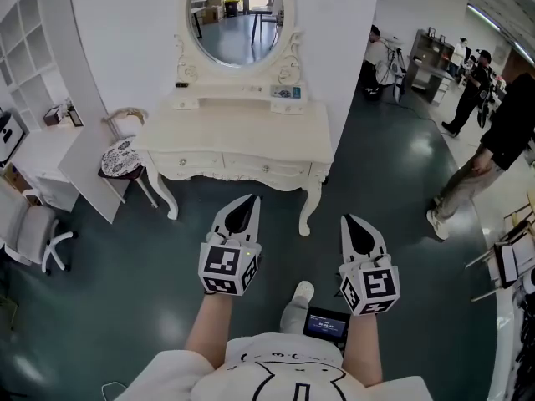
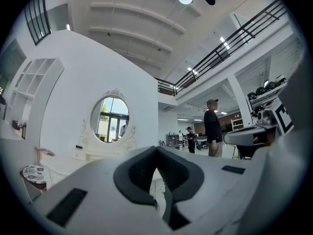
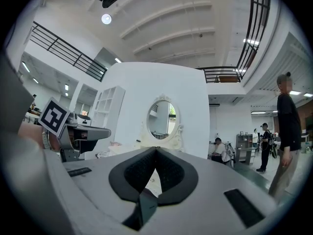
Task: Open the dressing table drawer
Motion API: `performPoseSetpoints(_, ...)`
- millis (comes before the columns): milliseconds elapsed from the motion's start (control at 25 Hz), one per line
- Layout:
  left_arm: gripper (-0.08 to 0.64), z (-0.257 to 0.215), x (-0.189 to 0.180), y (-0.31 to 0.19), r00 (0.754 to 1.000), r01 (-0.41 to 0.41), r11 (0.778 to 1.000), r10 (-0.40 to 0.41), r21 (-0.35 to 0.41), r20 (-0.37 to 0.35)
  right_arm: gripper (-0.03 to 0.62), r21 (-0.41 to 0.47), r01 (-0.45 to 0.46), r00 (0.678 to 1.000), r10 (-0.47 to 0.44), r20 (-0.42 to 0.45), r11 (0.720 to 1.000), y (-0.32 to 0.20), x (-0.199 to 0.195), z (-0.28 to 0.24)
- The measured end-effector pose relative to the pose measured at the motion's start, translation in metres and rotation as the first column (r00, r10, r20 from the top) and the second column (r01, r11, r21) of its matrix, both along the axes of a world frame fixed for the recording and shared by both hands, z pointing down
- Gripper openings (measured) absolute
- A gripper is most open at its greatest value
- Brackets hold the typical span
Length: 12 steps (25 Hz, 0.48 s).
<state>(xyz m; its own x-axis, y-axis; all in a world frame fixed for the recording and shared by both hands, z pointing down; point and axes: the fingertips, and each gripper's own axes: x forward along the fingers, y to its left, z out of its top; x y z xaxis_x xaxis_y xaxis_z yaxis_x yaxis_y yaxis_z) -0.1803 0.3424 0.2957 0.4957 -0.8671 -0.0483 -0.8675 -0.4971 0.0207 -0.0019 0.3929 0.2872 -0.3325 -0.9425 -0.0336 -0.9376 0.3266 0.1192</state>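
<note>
Dark green glossy floor [image 1: 393,190]; white wall [image 1: 125,40]; white shelf unit [image 1: 21,40] left.

Head view looks down; gripper views face the dressing table [image 1: 234,128] level.

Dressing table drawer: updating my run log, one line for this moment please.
drawers: closed | left gripper: shut, empty | right gripper: shut, empty | both short of dressing table

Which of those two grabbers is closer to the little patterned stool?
Left. The left gripper is short of the stool, off to its right; the right gripper is farther right.
</note>
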Motion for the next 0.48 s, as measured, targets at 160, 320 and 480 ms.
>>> performPoseSetpoints(160,0.012,-0.002,0.009,-0.03,1.0,0.012,1.0,-0.012,0.003,-0.001,0.012,0.004,0.016,1.0,-0.016,-0.007,1.0,-0.032,0.009,-0.003)
performPoseSetpoints(320,0.012,0.003,0.021,-0.06,1.0,0.02,1.0,-0.019,-0.011,0.008,0.014,-0.008,0.019,1.0,-0.019,-0.004,1.0,-0.065,0.025,0.0)
performPoseSetpoints(480,0.012,0.007,0.036,-0.092,1.0,0.023,1.0,-0.022,-0.022,0.018,0.012,-0.02,0.031,0.999,-0.031,-0.006,0.999,-0.1,0.038,0.004)
